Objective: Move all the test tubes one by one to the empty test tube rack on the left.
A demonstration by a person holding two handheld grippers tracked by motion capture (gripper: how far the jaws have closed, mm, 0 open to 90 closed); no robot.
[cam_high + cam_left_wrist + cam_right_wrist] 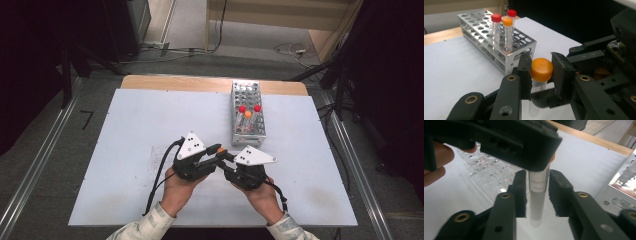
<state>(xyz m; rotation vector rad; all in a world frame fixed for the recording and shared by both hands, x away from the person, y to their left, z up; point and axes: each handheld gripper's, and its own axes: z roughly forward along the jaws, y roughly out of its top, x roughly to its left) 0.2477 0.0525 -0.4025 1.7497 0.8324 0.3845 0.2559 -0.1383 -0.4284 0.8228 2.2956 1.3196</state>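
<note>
A clear tube with an orange cap [220, 149] hangs upright over the middle of the table. My left gripper [541, 76] is shut on that cap [541, 67], one pad pressing each side. From the opposite side my right gripper [537, 192] straddles the tube's clear body [538, 203] lower down. It is open, with a thin gap between each pad and the tube. In the high view the left gripper [217, 150] and right gripper [225, 160] meet tip to tip near the rack. The tube's bottom end hangs free above the table.
A metal tube rack [246, 92] stands just beyond the grippers, holding two red-capped tubes [496, 18] and one orange-capped tube [507, 22]. A faint printed sheet [494, 175] lies on the white table [125, 125]. Open table surface lies to the left and right.
</note>
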